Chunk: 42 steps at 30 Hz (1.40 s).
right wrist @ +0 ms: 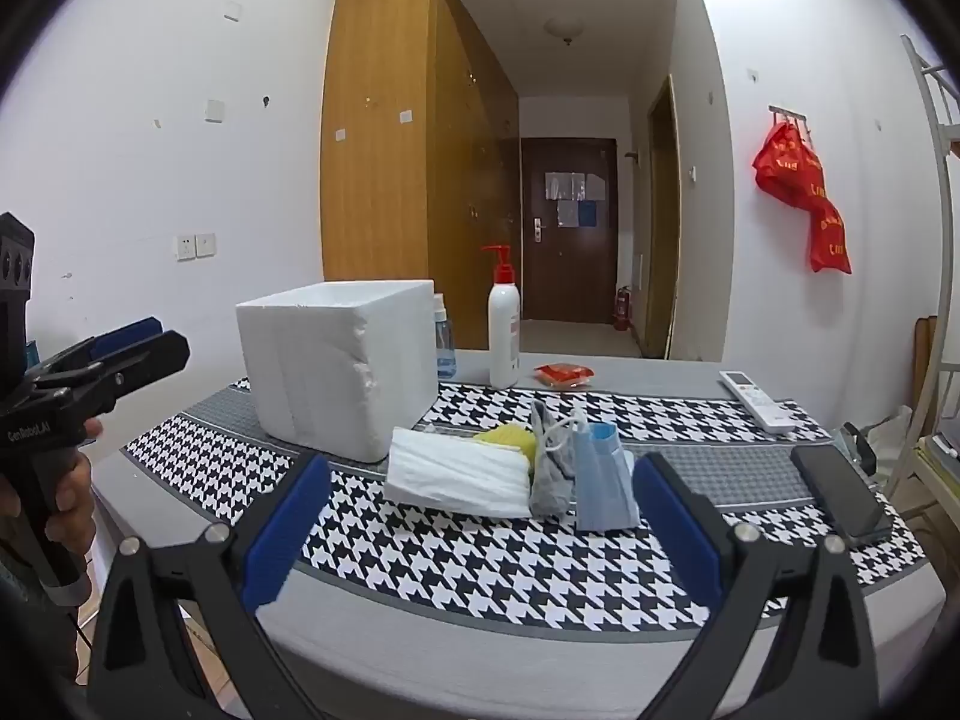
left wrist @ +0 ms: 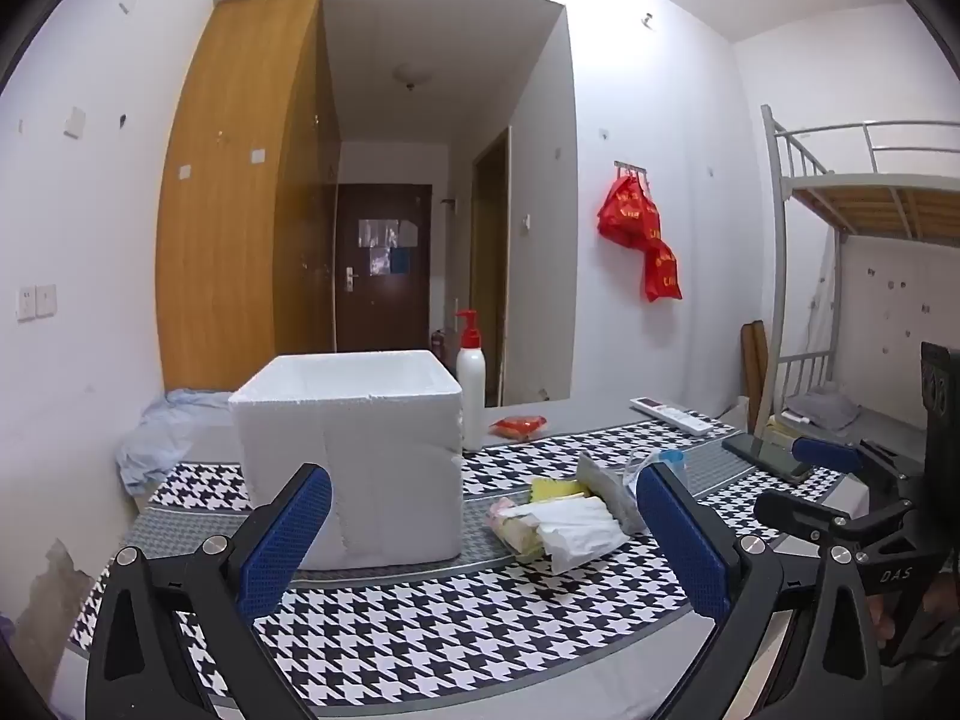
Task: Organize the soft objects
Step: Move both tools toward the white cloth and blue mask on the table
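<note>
A white foam box [left wrist: 351, 456] [right wrist: 342, 375] stands open-topped on the houndstooth table. Right of it lies a pile of soft things: a white tissue pack [right wrist: 459, 474] [left wrist: 570, 525], a yellow sponge [right wrist: 507, 438] [left wrist: 549, 489], a grey cloth [right wrist: 552, 468] [left wrist: 606, 486] and a blue face mask [right wrist: 606, 480]. My left gripper [left wrist: 483, 531] is open and empty, near the box's front. My right gripper [right wrist: 480, 519] is open and empty, just short of the pile. The left gripper also shows in the right wrist view [right wrist: 138, 348], and the right gripper in the left wrist view [left wrist: 804, 480].
A white pump bottle with a red top [left wrist: 471, 384] [right wrist: 503, 336] and a red packet [right wrist: 564, 373] stand behind the pile. A clear bottle [right wrist: 444, 339] is behind the box. A remote [right wrist: 757, 401] and a black phone [right wrist: 837, 495] lie at the right. A bunk bed [left wrist: 852, 228] stands far right.
</note>
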Each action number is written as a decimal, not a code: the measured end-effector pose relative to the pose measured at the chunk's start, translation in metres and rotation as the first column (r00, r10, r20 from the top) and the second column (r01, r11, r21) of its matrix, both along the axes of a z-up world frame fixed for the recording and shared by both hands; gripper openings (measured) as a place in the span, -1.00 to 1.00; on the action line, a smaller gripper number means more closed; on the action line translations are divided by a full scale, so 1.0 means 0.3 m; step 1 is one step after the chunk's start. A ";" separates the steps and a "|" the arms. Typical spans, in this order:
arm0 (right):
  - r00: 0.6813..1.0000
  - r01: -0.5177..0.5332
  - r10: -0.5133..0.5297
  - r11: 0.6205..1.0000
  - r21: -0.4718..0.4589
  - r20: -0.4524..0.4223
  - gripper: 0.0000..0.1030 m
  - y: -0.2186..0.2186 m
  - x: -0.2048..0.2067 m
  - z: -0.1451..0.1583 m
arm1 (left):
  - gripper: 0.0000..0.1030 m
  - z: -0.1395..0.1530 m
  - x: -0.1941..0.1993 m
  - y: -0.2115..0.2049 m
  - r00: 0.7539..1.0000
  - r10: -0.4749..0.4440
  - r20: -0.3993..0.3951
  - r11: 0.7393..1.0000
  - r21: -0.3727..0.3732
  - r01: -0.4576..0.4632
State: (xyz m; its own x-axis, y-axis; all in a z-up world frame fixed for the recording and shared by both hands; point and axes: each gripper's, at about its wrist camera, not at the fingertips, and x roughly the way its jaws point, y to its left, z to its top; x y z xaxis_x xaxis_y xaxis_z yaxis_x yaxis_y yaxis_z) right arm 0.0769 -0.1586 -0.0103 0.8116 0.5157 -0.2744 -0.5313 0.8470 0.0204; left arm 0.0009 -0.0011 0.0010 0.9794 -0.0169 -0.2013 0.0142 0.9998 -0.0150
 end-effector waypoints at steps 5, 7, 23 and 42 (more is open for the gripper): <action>1.000 0.003 -0.003 1.000 -0.006 0.013 0.98 0.005 -0.001 0.007 | 0.98 -0.002 -0.029 0.010 1.000 0.014 0.024 0.999 -0.033 -0.013; 1.000 0.000 0.000 1.000 -0.005 0.013 0.98 0.006 -0.005 0.016 | 0.98 -0.009 -0.019 0.006 1.000 0.010 0.007 1.000 -0.030 -0.009; 0.999 0.005 -0.006 1.000 0.020 0.042 0.98 -0.006 -0.018 0.022 | 0.98 -0.013 -0.004 0.019 1.000 0.013 -0.003 0.999 -0.033 -0.014; 0.999 0.013 -0.014 1.000 0.024 0.049 0.98 -0.013 -0.024 0.024 | 0.98 -0.018 -0.011 0.008 1.000 0.016 -0.007 0.999 -0.031 -0.017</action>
